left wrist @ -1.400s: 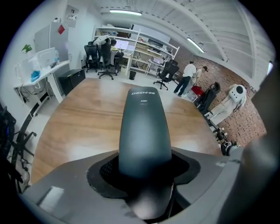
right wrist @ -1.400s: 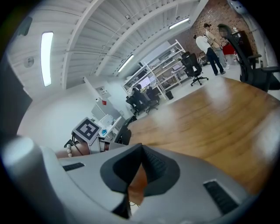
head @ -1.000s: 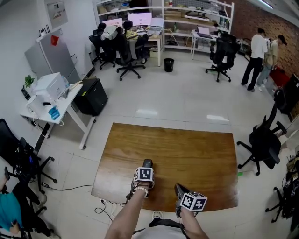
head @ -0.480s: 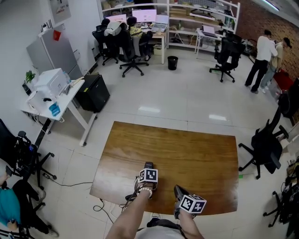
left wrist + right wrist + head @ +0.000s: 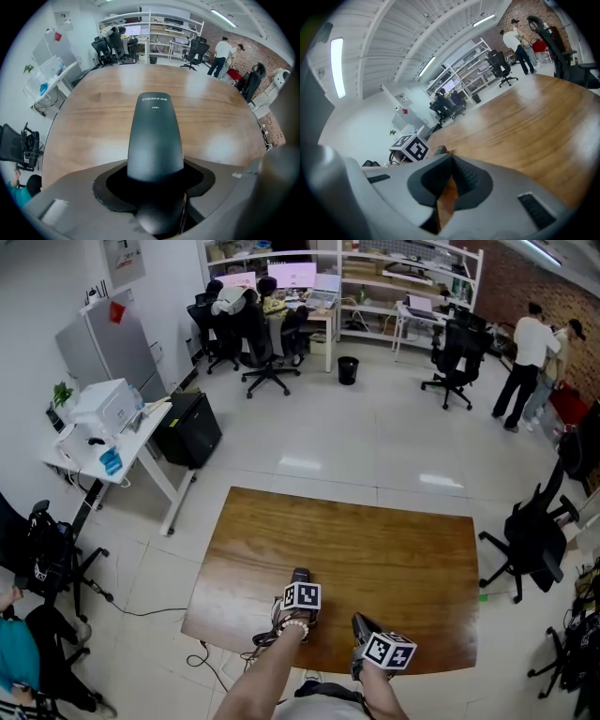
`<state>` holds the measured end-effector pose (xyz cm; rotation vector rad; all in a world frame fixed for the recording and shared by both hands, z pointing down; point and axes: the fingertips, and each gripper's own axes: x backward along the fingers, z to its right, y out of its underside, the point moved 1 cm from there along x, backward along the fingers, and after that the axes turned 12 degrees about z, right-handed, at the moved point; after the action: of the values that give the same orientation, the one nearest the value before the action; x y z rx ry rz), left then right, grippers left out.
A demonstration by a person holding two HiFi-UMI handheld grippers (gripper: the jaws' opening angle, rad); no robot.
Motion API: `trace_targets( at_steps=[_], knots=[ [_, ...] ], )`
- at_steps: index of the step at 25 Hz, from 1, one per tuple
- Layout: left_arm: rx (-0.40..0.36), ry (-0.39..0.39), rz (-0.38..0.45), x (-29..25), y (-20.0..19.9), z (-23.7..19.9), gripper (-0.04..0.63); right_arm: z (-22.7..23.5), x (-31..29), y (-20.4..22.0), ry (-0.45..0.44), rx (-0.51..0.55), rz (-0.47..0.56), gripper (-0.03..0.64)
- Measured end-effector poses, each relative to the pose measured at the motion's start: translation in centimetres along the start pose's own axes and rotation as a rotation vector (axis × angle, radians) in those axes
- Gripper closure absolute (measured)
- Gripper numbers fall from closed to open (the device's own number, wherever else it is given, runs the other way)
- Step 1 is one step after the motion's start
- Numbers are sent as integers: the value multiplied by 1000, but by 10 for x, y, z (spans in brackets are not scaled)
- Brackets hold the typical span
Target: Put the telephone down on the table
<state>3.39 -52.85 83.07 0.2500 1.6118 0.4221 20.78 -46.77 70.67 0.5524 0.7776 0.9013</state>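
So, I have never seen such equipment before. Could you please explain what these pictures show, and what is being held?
There is no robot here: a person carries a two-jaw tool in each hand. One picture comes from a camera on the person's head, looking down. The other two come from cameras riding on the tools. The left hand-held gripper is closed on a dark telephone handset, over the near part of the wooden table. I cannot tell whether it touches the wood. The right hand-held gripper has its jaws together and holds nothing. The cubes with square patterns are parts of the grippers.
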Motion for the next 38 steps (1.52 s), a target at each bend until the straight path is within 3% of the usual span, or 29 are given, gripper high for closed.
trace_targets(
  at_steps=[6,12,17,20,27,38],
  knots=[
    [30,55,46,3,-8,1,178,-6,0,1,5,10,0,614],
    [101,151,218,43,-21,-14,170,-6,1,-3,8,27,16,614],
    [196,282,361,91,-15,-38,301,-13,7,-9,10,32,35,614],
    [238,267,406,114,1,-59,353,-22,11,-8,1,42,44,614],
    [276,249,498,158,51,-85,589,-57,34,11,-33,69,48,614],
    [273,308,575,224,140,-106,595,-120,97,81,-76,94,53,614]
  ],
)
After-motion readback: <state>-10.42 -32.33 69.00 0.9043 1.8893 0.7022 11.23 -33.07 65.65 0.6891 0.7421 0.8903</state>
